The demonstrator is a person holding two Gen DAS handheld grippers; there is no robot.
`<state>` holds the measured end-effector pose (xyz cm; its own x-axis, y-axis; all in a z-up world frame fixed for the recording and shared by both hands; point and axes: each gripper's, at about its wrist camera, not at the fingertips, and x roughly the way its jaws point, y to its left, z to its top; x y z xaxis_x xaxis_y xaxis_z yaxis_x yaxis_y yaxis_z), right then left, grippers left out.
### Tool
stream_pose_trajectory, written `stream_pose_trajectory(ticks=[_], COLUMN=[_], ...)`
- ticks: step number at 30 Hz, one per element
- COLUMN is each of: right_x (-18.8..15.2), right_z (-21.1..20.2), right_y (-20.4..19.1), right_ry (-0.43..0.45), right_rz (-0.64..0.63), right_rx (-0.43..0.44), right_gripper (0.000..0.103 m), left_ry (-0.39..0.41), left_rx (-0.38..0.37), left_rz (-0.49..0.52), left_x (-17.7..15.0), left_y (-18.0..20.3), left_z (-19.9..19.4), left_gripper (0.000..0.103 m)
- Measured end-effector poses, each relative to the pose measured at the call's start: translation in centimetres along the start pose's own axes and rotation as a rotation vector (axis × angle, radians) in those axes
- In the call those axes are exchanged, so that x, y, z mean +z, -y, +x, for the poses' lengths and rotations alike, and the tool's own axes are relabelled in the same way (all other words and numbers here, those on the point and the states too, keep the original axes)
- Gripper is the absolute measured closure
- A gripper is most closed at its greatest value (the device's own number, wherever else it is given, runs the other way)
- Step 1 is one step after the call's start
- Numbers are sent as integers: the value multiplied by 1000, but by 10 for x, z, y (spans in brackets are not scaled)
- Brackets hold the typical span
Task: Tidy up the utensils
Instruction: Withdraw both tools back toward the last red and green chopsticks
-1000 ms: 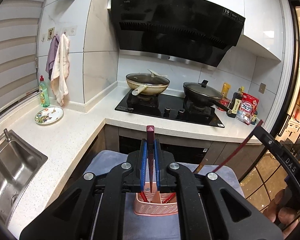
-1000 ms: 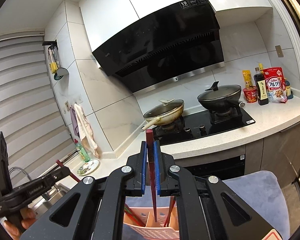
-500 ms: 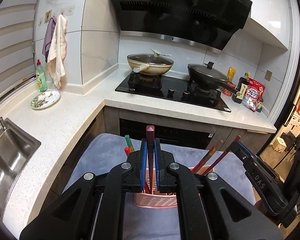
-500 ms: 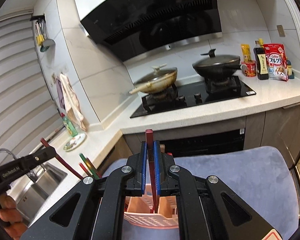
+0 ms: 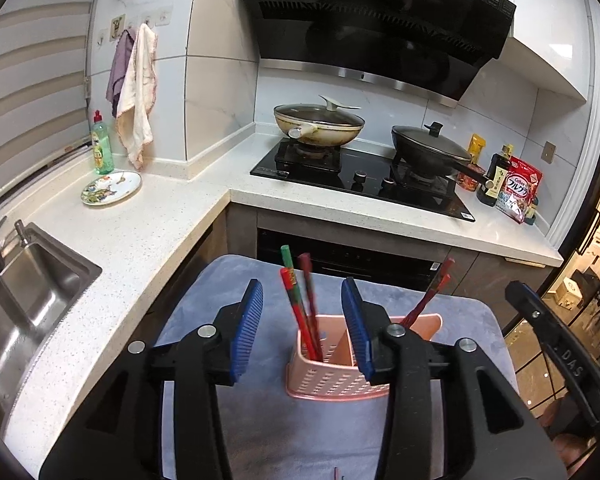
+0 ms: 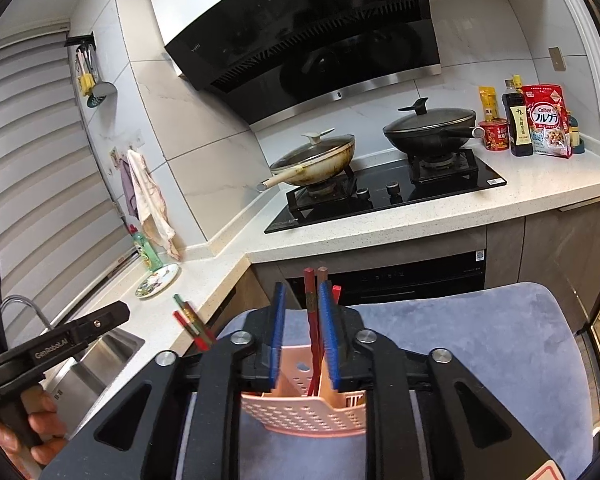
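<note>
Chopsticks (image 5: 305,312) stand in pink caddy (image 5: 332,376), sorted by compartment. My left gripper (image 5: 302,328) released wide; right gripper (image 6: 302,336) parted around pair (image 6: 314,312) at 12 o'clock.

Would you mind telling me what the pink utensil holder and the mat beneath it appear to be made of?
The pink utensil holder looks like moulded plastic with a matte finish: thin walls pierced by rows of even holes. The mat looks like a soft, velvety fabric, grey-blue, with a brushed nap that shades unevenly; the exact fibre cannot be told.
</note>
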<state>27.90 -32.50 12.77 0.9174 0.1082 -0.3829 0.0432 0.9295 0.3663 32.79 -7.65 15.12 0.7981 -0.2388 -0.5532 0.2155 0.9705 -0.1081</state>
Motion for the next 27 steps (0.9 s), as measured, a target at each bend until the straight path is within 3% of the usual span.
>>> stream_pose_trajectory(ticks=[5,14,19,21,27], right_x=[-20,-85,-134,-158,-228], right_z=[-27,-80,-103,-111,-134], right_y=[-10,-25,-30,-31,-38], right_ry=[-22,-103,-192,-236,-337], right_rz=[-48,-121,-125,-130,-198], right_rx=[-1,3,12,11,-29], right_gripper=[80,80,80,80,80], left_ry=[2,-27,-55,-74,-165], left_rx=[5,35,40,34,23], left_rz=[13,21,45,45,38], left_x=[-15,-68,-104,-120,-174], left_y=[-6,-22,-25,-27,-34], left_z=[-22,-58,-76,-81,-88], left_gripper=[63,63,62,57,56])
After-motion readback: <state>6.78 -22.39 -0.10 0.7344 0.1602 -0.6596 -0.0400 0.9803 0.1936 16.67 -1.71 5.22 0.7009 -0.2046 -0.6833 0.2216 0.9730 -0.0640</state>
